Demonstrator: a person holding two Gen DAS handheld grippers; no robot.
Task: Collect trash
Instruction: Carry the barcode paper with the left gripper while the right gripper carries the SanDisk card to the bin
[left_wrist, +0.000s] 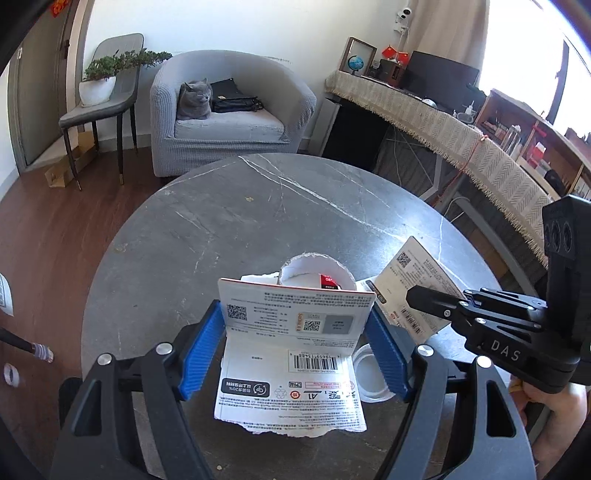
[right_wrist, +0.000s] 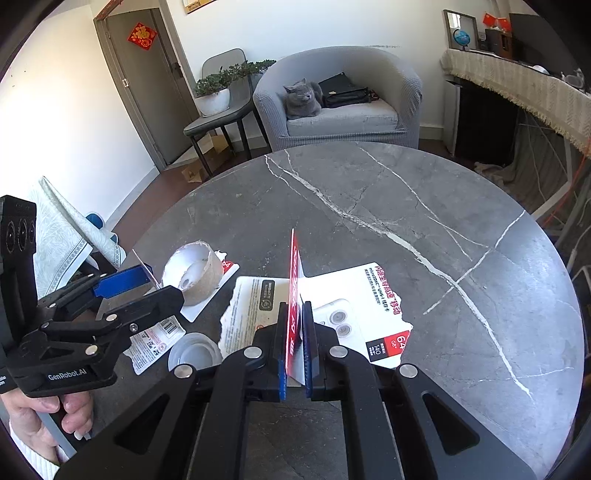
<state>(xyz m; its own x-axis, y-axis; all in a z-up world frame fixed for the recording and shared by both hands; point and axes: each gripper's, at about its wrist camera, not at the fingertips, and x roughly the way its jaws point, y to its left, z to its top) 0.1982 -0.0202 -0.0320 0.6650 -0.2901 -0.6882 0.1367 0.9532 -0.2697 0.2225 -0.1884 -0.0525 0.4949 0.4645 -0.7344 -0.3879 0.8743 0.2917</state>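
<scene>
Through the left wrist camera, my left gripper (left_wrist: 295, 347) sits at the bottom centre of the frame with its blue pads (left_wrist: 201, 354) spread wide on either side of a folded white cardboard packaging card printed with barcodes and QR codes (left_wrist: 291, 354). The card's upright flap spans nearly the whole gap between the pads, edge to edge, and I judge that they are gripping it, though contact on the right side is hard to confirm. Its long axis runs away from me, toward a torn white paper ring (left_wrist: 314, 269) just behind it on the round grey marble bench (left_wrist: 221, 214). A small clear plastic lid (left_wrist: 373, 376) lies just right of the card. At the right edge my right gripper (left_wrist: 417, 297) shows side-on, pinching a second printed card (left_wrist: 417, 280). In the right wrist view, that gripper is clenched at lower centre on a thin red and white card standing edge-on and upright. Below it, flat on the bench, lies a torn white memory-card package (right_wrist: 354, 317), directly ahead and touching nothing I hold. I judge the right hand nearer to it.
</scene>
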